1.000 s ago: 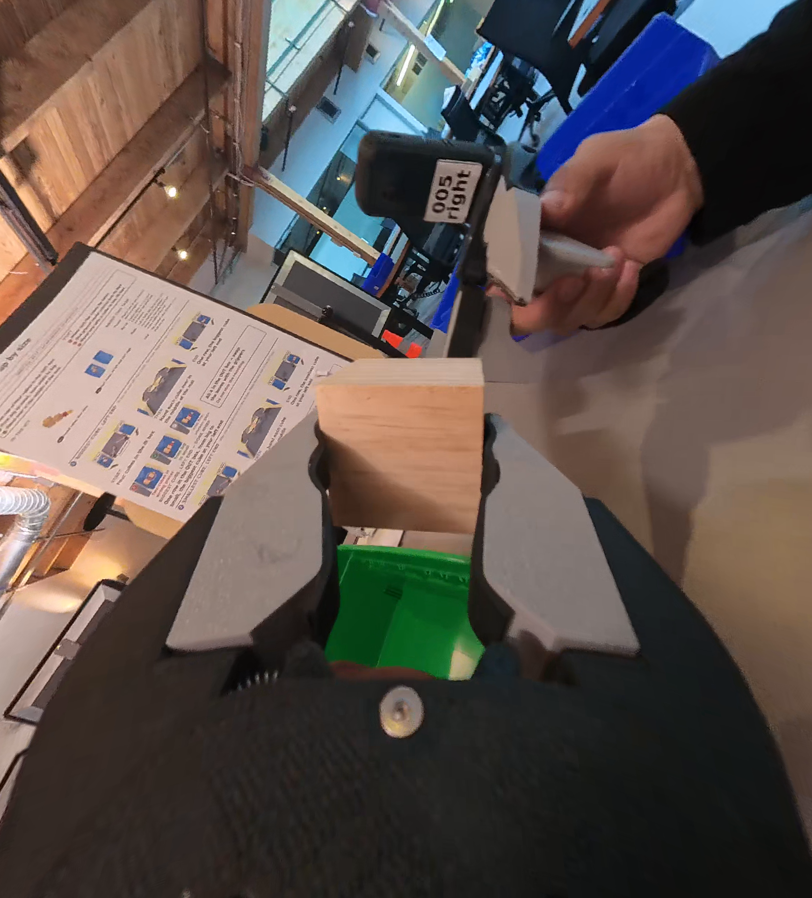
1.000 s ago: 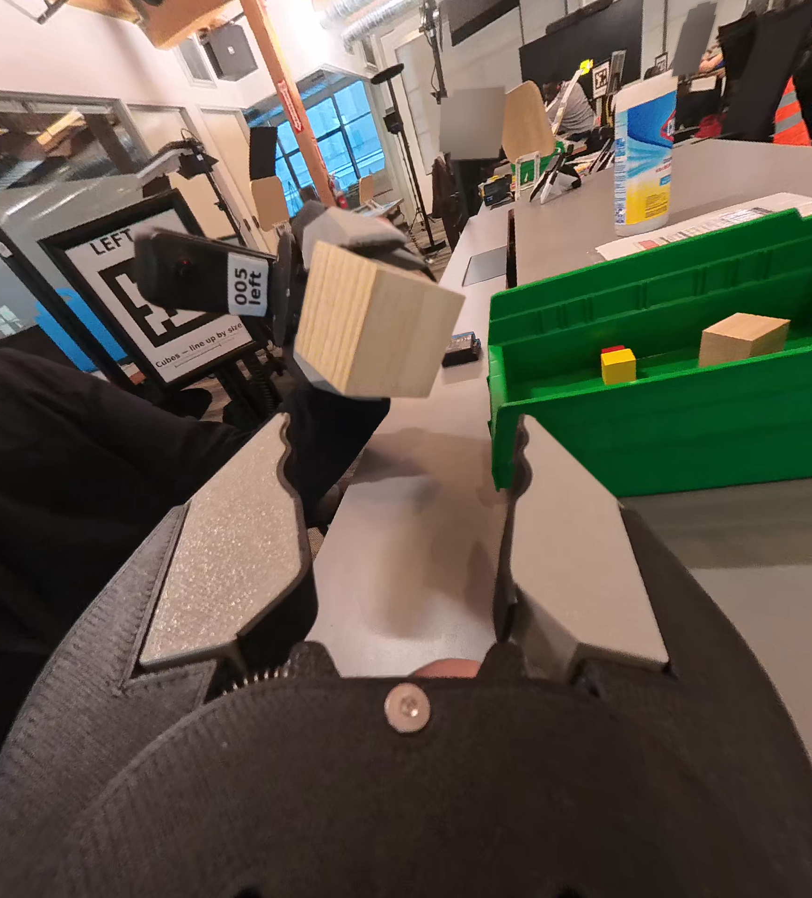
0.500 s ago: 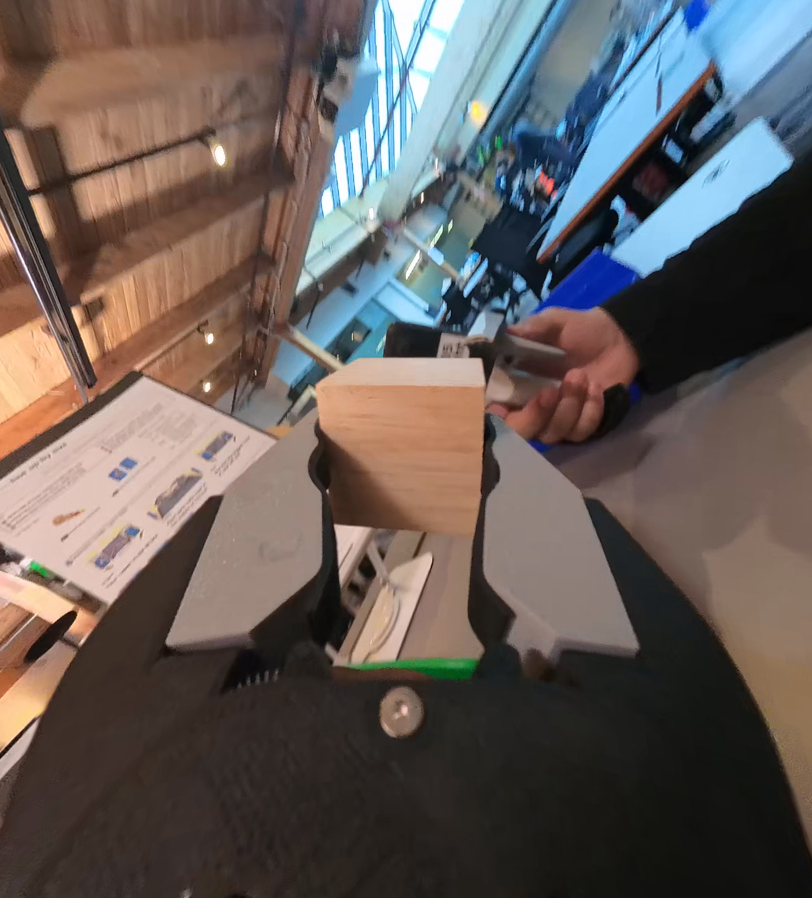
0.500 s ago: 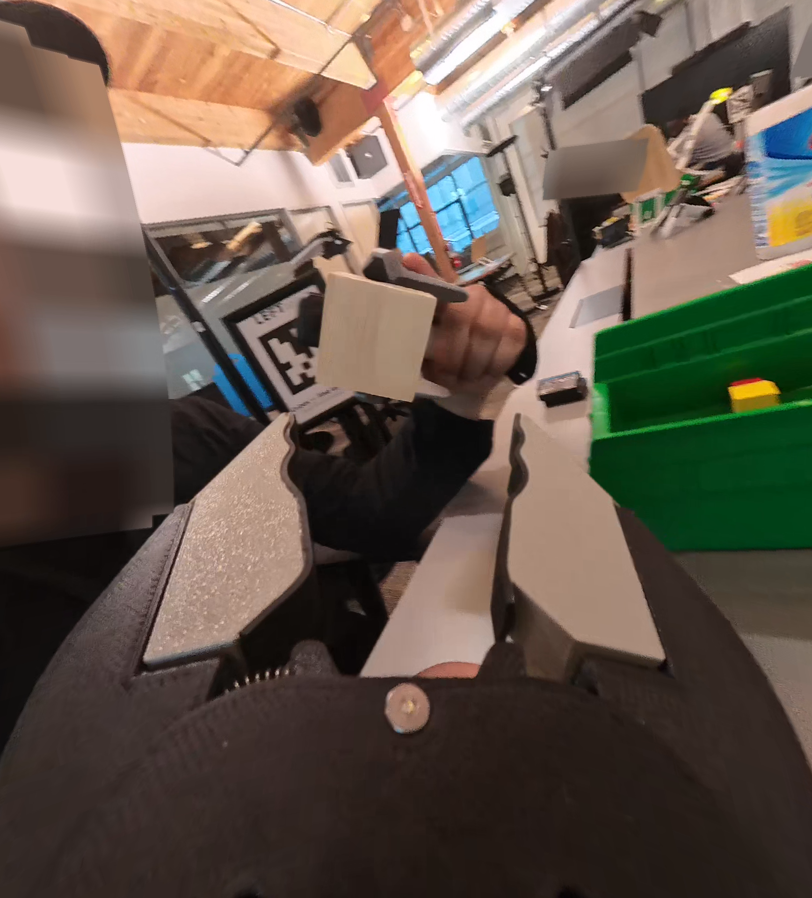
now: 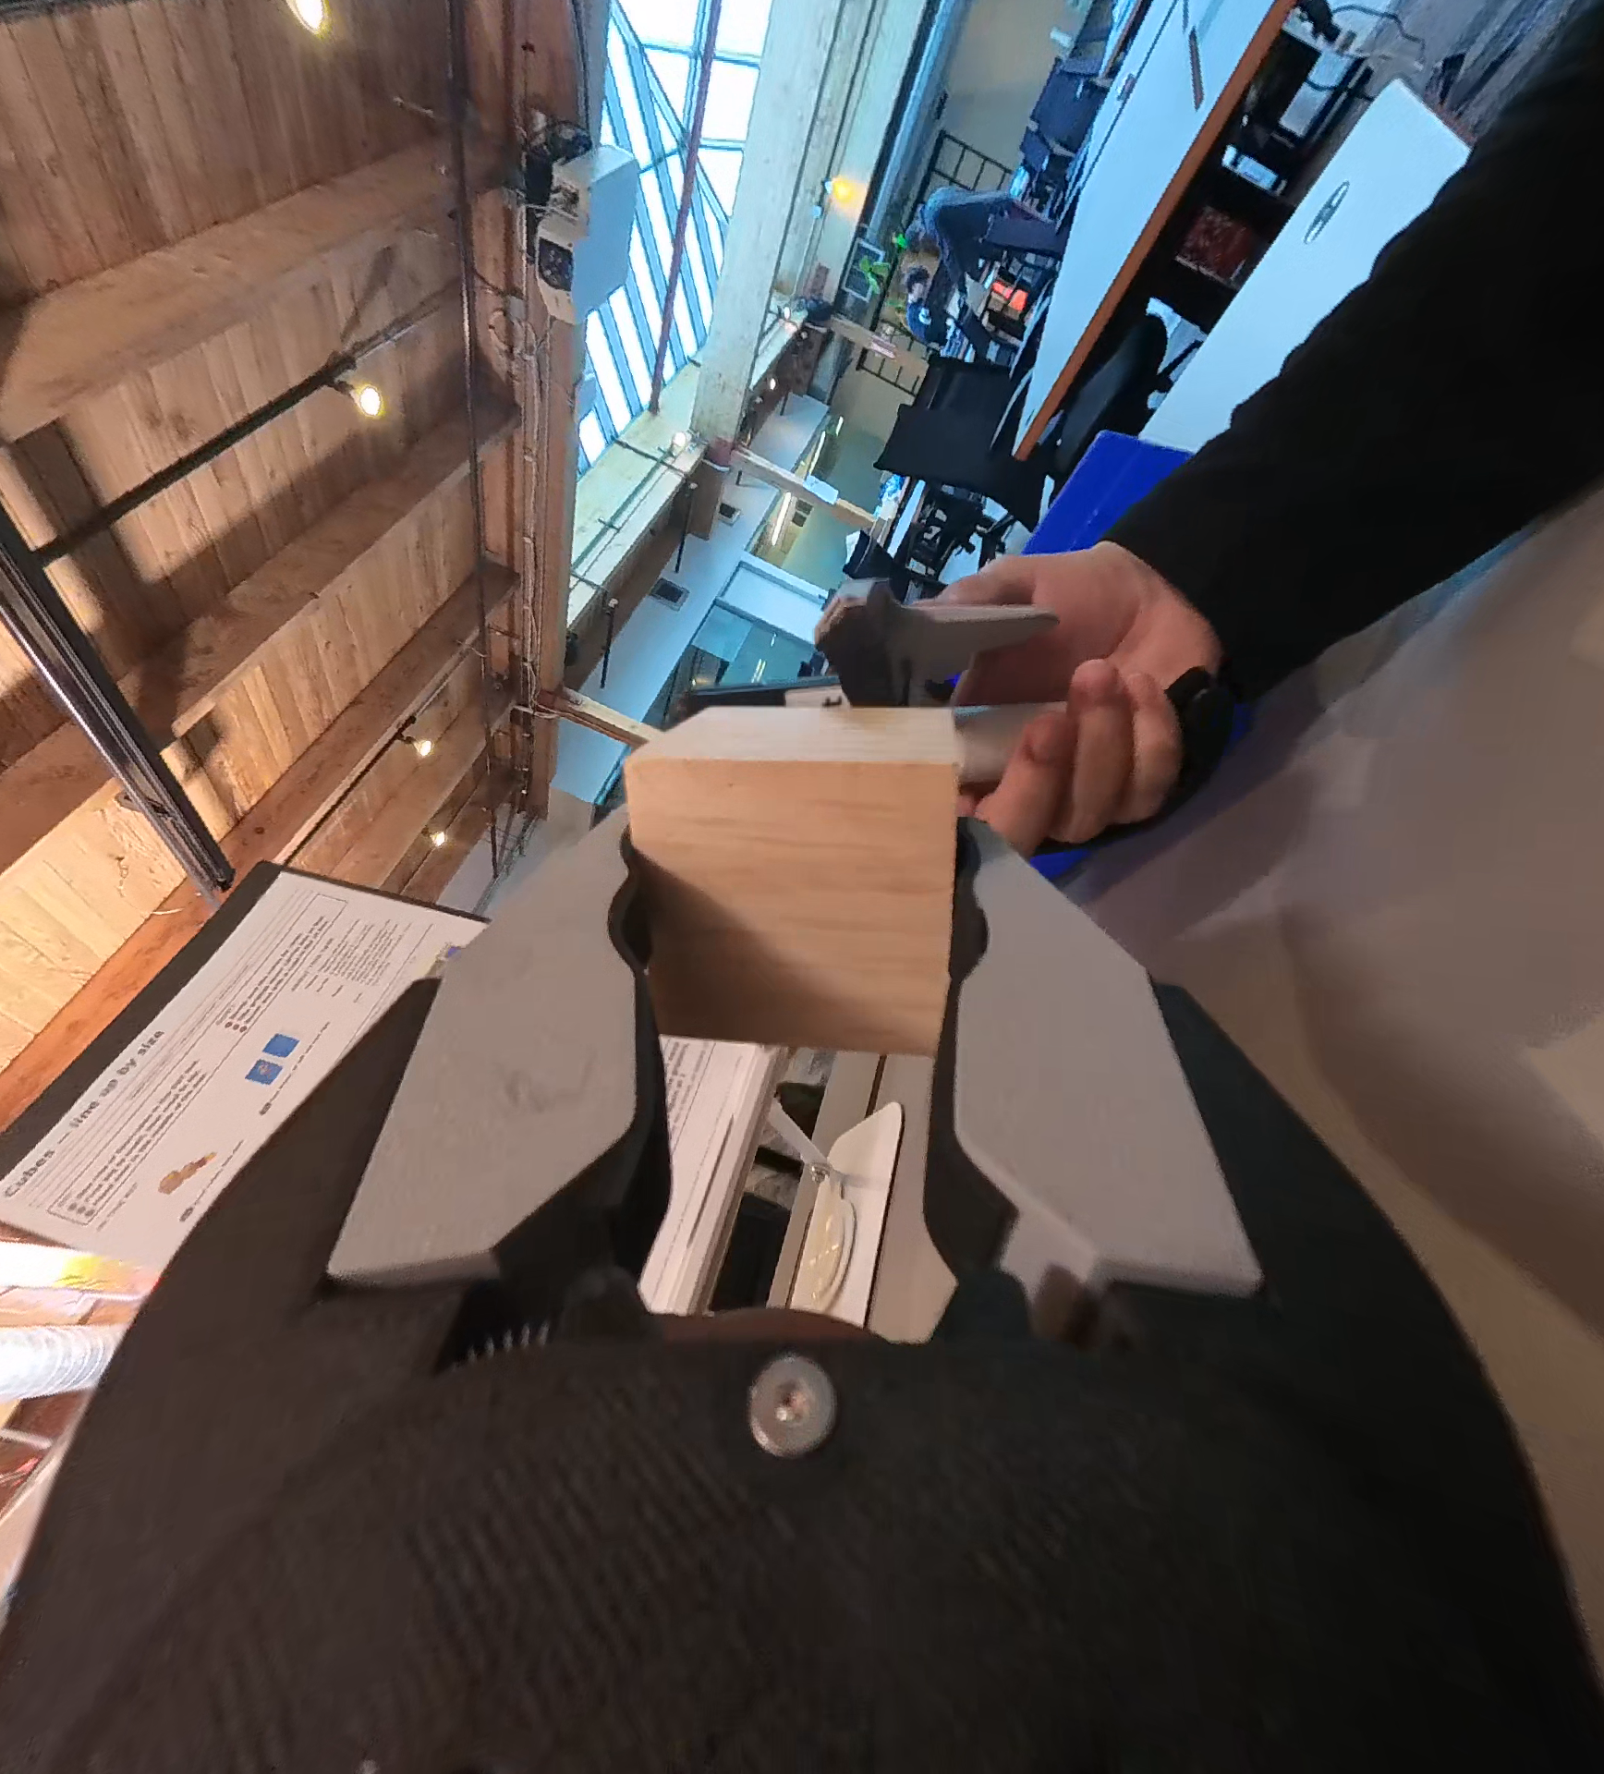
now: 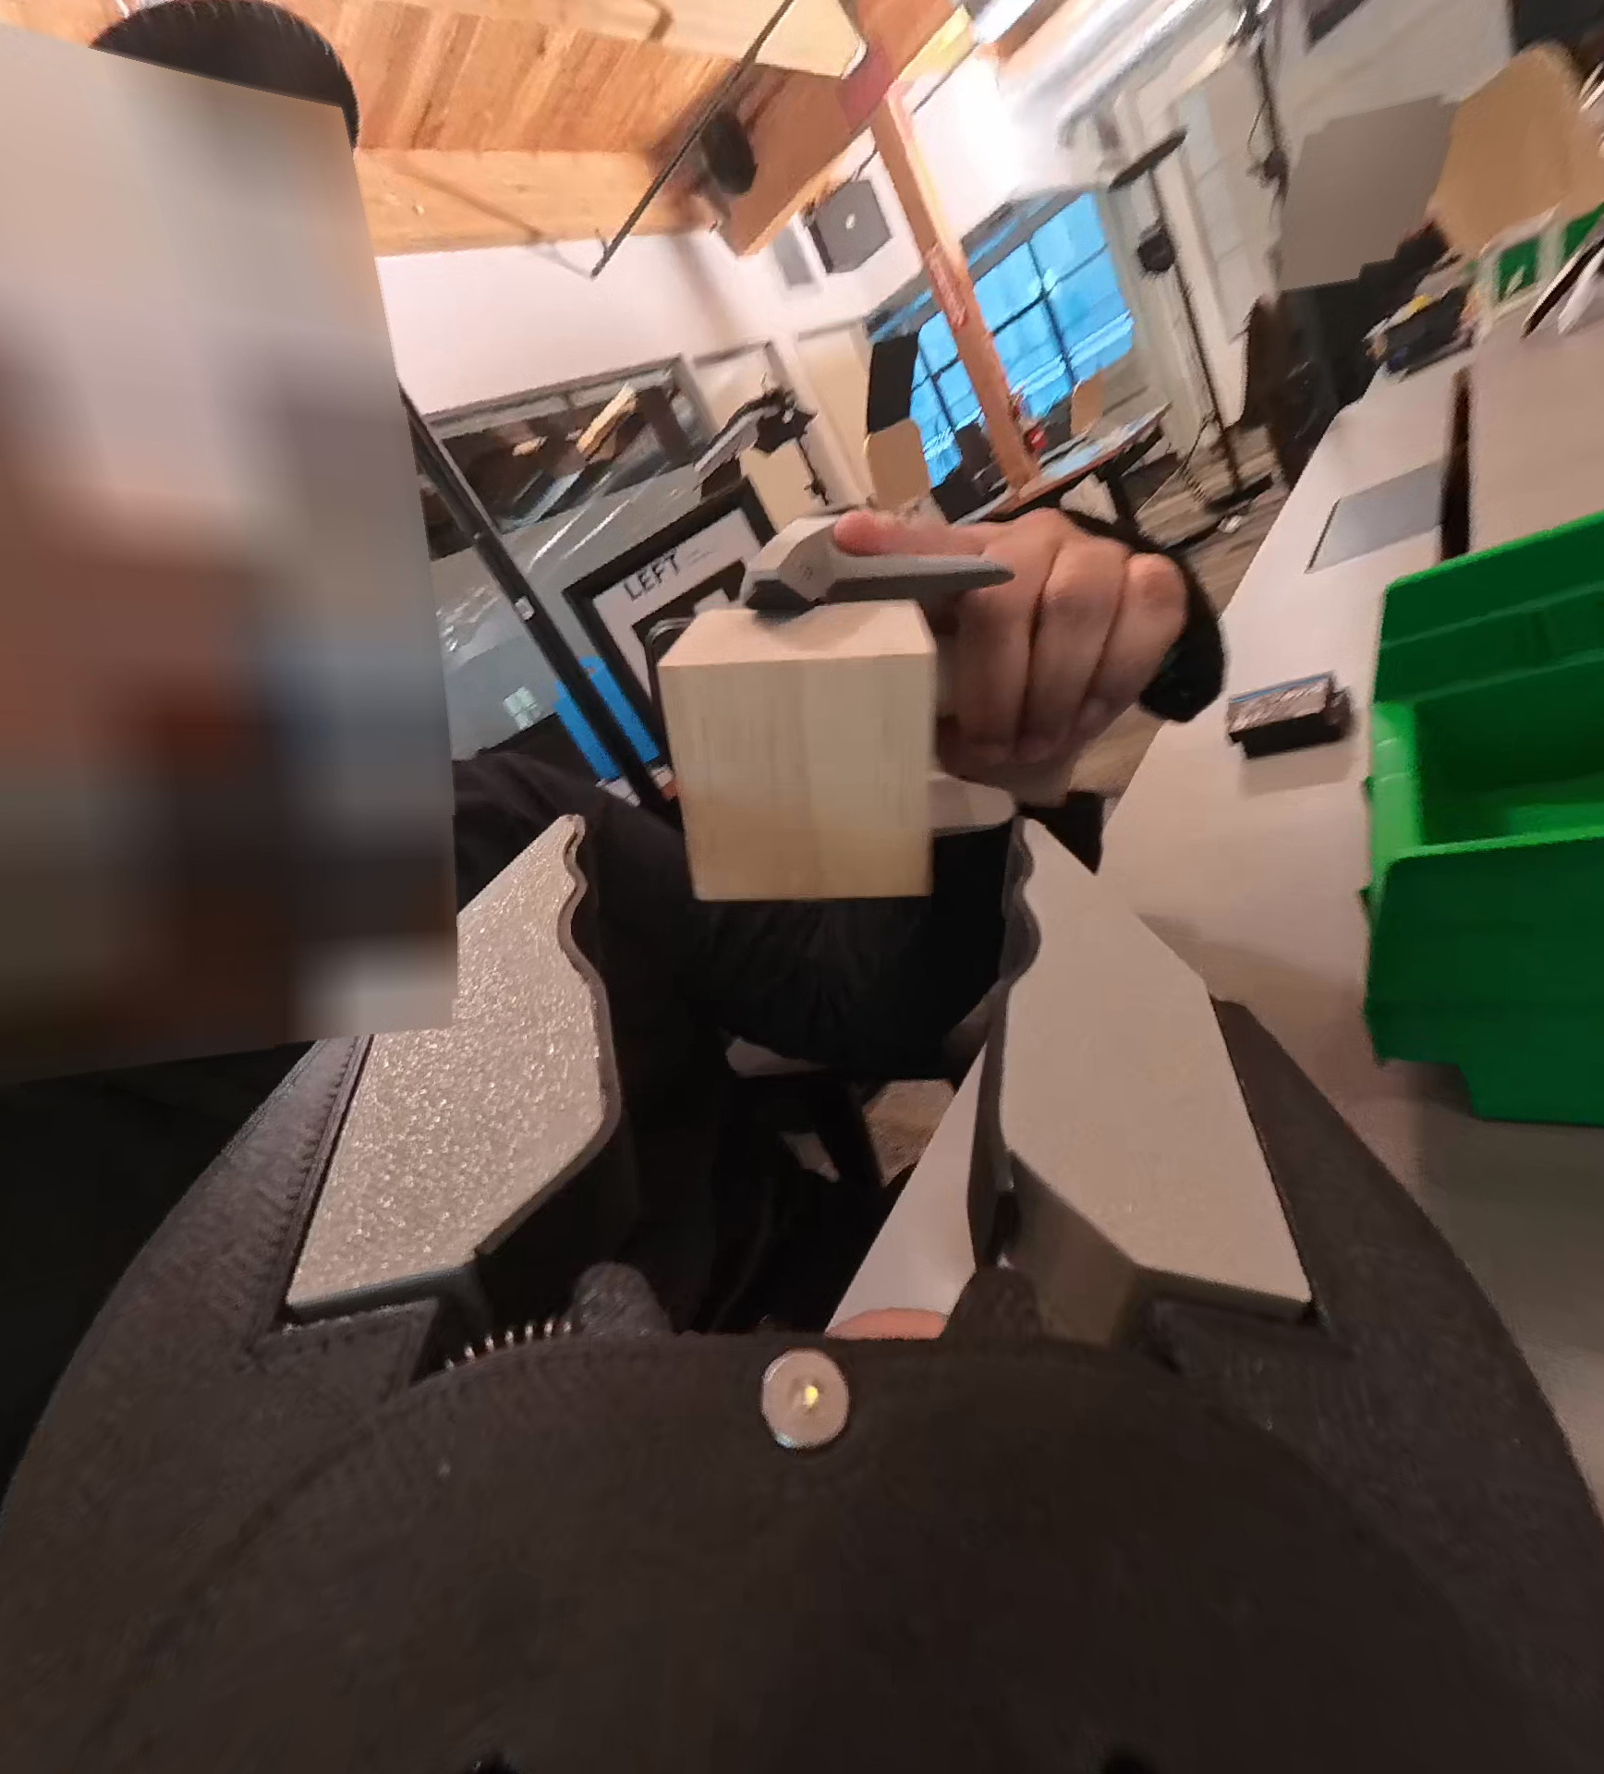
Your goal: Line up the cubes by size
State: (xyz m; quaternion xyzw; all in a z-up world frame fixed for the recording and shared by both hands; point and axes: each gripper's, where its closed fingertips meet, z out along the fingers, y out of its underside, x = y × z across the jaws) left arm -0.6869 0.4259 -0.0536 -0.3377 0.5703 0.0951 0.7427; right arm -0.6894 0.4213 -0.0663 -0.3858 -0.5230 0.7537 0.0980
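The left gripper [image 5: 793, 893] has its fingers [image 5: 529, 1037] clamped on a large wooden cube [image 5: 793, 888], one finger flat against each opposite face, so the block sits square between them and lifted clear of the table [image 5: 1451, 960]. Held that way, with the faces parallel to the fingers, it looks ready to be set down flat rather than tipped. From the right wrist view the same cube [image 6: 803, 758] hangs in mid-air to the left of the green bin [image 6: 1537, 864], with the person's hand [image 6: 1048, 662] wrapped around the left gripper's handle behind it.

The right gripper [image 6: 798, 922] points straight at the cube from just short of it, its fingers [image 6: 481, 1085] spread wide apart with nothing between them. My guess is that it is lined up to take the block or to steady it, though it touches nothing yet.

The green bin stands on the table, to the right of the cube and well apart from it. Only its near corner and part of one compartment show here, and that part looks bare; whether other cubes lie deeper inside I cannot tell. Beyond the cube, near the bin's left wall, a small dark device [image 6: 1288, 715] lies on the table. No row of cubes is visible on the table.
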